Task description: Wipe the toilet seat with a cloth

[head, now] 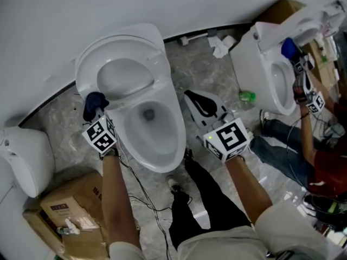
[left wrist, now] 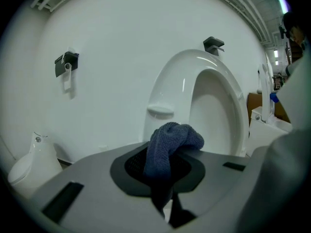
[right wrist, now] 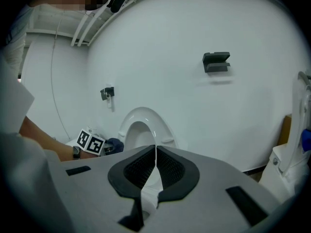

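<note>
A white toilet stands in the middle of the head view, its seat raised against the wall. My left gripper is shut on a dark blue cloth at the left side of the bowl, near the seat's hinge. In the left gripper view the cloth bunches out of the jaws in front of the raised seat. My right gripper hovers over the floor to the right of the bowl. Its jaws are shut with nothing between them. It looks toward the toilet seat and the cloth.
A second toilet stands at right, where another person works with grippers and a blue cloth. A cardboard box and a white fixture lie at left. A green object, crumpled paper and cables are on the floor.
</note>
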A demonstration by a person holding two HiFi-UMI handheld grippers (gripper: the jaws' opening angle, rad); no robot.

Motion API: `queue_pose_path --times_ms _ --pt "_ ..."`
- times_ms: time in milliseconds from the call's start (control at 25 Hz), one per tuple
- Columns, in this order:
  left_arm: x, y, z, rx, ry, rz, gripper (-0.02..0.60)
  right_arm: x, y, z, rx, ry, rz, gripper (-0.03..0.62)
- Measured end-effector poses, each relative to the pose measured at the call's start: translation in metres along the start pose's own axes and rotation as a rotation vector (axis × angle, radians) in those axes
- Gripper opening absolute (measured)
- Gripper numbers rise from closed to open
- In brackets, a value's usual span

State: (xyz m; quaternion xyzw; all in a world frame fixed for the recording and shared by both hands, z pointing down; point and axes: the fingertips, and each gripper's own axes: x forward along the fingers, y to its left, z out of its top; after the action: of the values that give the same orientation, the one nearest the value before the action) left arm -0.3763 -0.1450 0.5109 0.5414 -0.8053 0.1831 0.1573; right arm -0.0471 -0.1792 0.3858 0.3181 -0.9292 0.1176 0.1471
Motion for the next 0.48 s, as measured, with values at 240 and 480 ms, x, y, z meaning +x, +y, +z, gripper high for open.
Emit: queue_pose_path --times_ms 240,480 --pt "-0.004 0.0 0.04 0.034 -0.034 -0.019 0.043 0.005 0.003 0.017 0.012 0.001 0.008 0.029" --pt "-0.014 0.003 0.051 0.016 -0.039 -0.007 0.043 0.012 0.001 0.033 0.013 -0.005 0.019 0.029"
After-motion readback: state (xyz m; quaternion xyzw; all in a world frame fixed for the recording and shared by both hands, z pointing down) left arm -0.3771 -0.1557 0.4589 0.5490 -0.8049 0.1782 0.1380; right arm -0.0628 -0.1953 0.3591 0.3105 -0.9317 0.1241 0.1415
